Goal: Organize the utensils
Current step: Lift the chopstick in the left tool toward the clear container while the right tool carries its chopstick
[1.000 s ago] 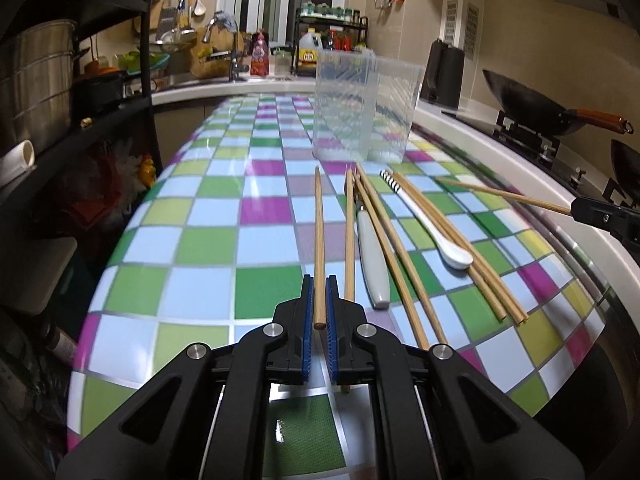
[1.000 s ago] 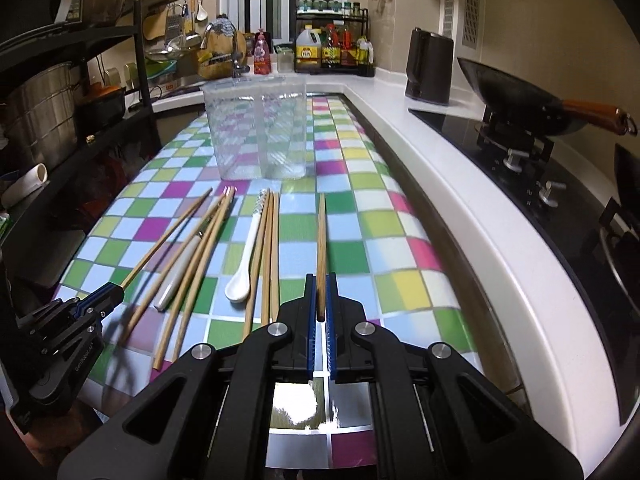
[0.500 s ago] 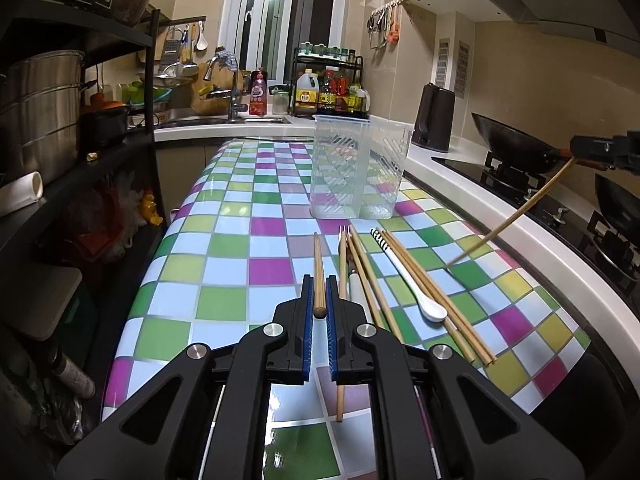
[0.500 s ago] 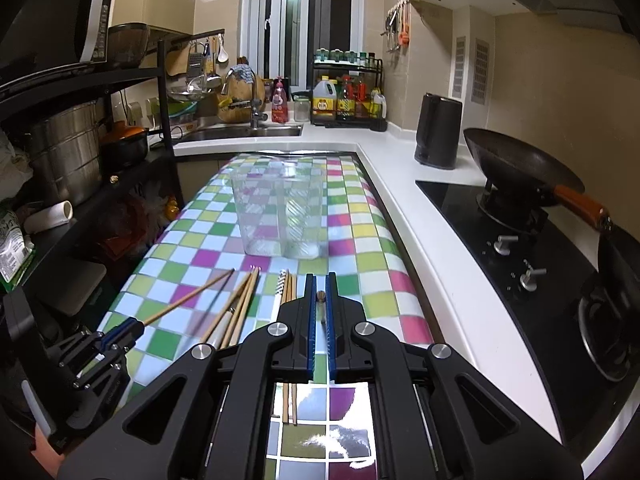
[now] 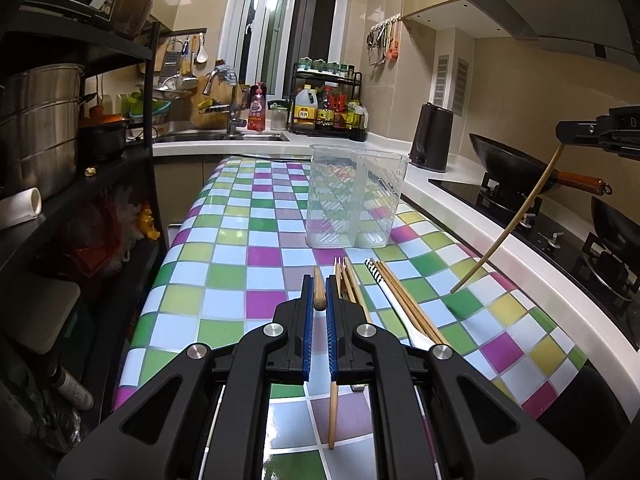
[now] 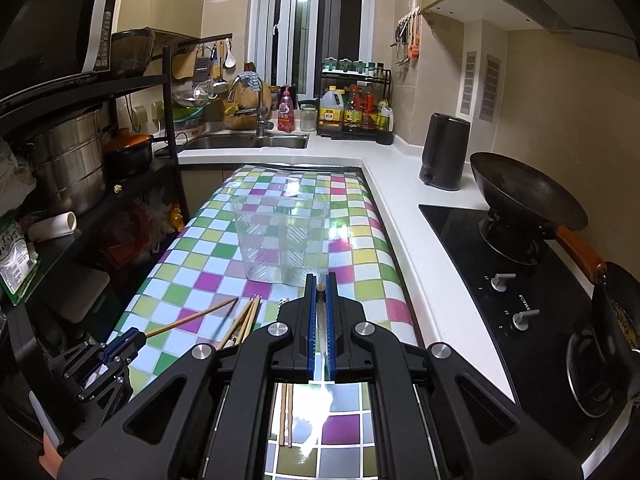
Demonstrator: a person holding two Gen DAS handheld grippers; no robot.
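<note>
Wooden chopsticks sit clamped one in each gripper, left (image 5: 319,304) and right (image 6: 320,286), lifted above the checkered table (image 5: 224,248), so we judge we must next tip them into the clear holder (image 5: 354,196).

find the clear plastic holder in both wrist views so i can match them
Left wrist: the clear plastic holder stands right of centre on the checkered table.
Right wrist: the holder stands centre, just beyond the fingertips.
Shared landmark: the black kettle.
</note>
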